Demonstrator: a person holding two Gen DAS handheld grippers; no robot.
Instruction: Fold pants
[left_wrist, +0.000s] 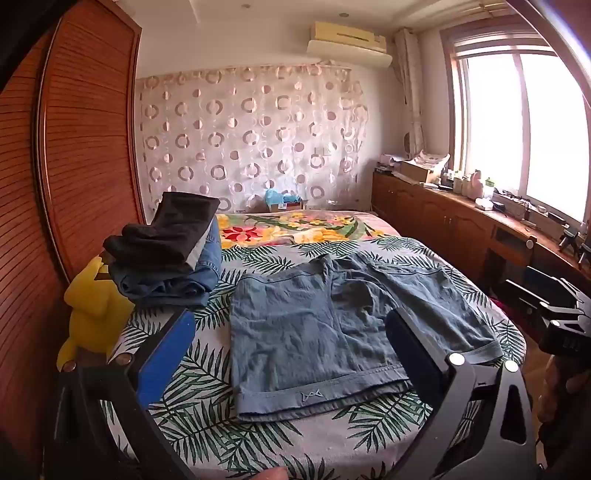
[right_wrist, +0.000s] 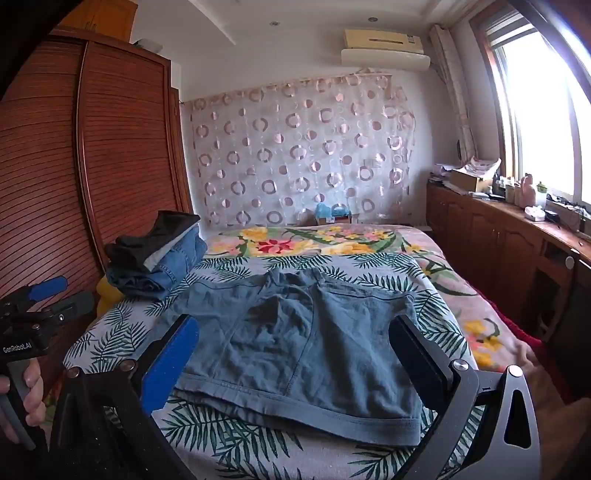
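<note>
I'm hovering both grippers over the bed (left_wrist: 177, 435), the left gripper (left_wrist: 280, 354) and right gripper (right_wrist: 295, 354) each spread wide and gripping nothing. The blue shorts (left_wrist: 332, 332) are lying flat on the leaf-print cover, hems toward me, beside a stack of folded clothes (left_wrist: 170, 258). I'm risking pinching the cover along with the hem, or catching one fabric layer only, skewing the fold.

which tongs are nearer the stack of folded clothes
Left. The left tongs hover just right of the folded stack; the right tongs sit farther right, over the blue shorts.
</note>
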